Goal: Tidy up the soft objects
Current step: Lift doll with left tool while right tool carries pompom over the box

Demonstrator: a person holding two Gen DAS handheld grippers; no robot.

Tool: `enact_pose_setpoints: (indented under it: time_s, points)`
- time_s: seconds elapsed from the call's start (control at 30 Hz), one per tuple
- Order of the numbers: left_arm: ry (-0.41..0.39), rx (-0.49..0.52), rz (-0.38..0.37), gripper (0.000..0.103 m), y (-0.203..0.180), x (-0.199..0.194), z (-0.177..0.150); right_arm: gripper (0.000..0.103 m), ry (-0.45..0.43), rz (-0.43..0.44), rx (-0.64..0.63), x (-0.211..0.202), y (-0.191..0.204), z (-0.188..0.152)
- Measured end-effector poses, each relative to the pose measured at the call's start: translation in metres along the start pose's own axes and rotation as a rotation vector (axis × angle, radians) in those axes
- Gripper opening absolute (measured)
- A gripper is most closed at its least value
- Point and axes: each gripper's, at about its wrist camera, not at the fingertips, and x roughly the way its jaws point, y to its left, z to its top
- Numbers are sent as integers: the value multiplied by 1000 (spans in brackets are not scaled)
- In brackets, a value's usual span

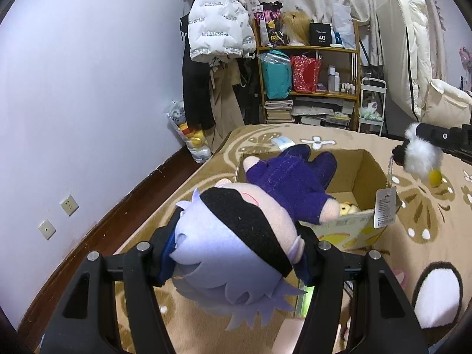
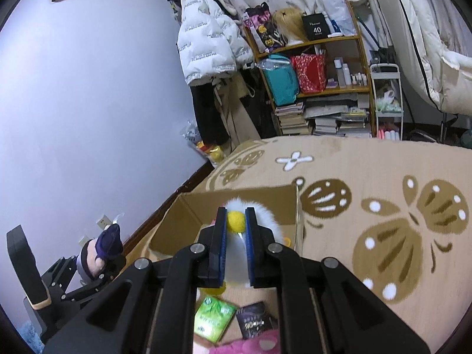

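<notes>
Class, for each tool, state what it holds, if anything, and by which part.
Left tool grips the blindfolded plush doll by its head. Right tool grips the fluffy white bird toy around its yellow beak end.

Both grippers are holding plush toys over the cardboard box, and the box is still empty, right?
Not empty. The left wrist view shows a yellow plush already lying in the cardboard box. The rest holds: the left gripper grips the blindfolded doll, and the right gripper grips the white fluffy toy.
</notes>
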Motion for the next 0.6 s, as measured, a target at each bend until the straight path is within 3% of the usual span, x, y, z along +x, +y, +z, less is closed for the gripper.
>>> enact_pose_setpoints:
  time_s: [0.6]
  points:
    - [-21, 23, 75, 62, -8, 58, 37, 12, -19, 15, -34, 35, -3, 25]
